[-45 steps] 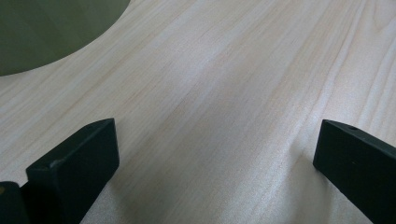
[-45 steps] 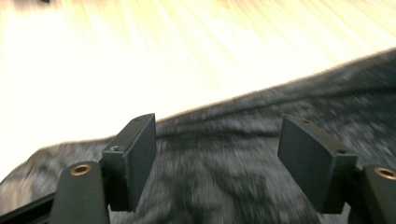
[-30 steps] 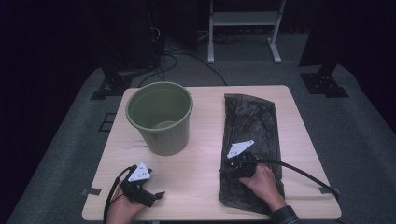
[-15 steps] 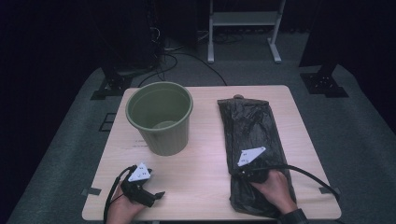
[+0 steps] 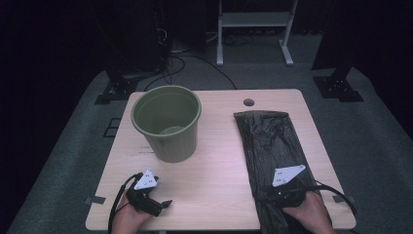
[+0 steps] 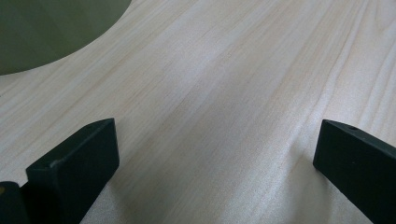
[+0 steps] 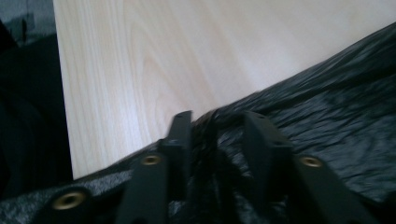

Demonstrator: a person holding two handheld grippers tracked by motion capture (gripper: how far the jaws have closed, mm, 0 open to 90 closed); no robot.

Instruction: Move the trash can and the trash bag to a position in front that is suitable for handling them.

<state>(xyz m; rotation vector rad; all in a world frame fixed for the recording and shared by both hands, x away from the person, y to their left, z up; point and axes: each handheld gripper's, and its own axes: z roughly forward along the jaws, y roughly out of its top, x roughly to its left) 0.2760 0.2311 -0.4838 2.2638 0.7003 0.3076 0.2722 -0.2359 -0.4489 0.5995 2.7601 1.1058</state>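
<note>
Straddling a pinched-up ridge of the black plastic bag, the right tongs sit low over the near end of that bag; their jaws have just been opening and stand part-way apart, with crumpled film rising between them, though whether the pads press on it I cannot tell; in the high view the right tongs lie on the bag's near left edge, the grey three-cornered plate on top and the person's right hand behind them at the desk's front rim; the bag stretches as a long wrinkled strip away from the tongs toward the far side of the desk, well to the right of the green bucket. The left tongs rest near the front edge, in front of the bucket and a little to its left; their jaws stand wide apart over bare wood in the left gripper view, gripping nothing, with the bucket's curved green wall in the upper left corner; the left hand holds them from below. The bucket stands upright and clear of the bag, with open desk between the two.
</note>
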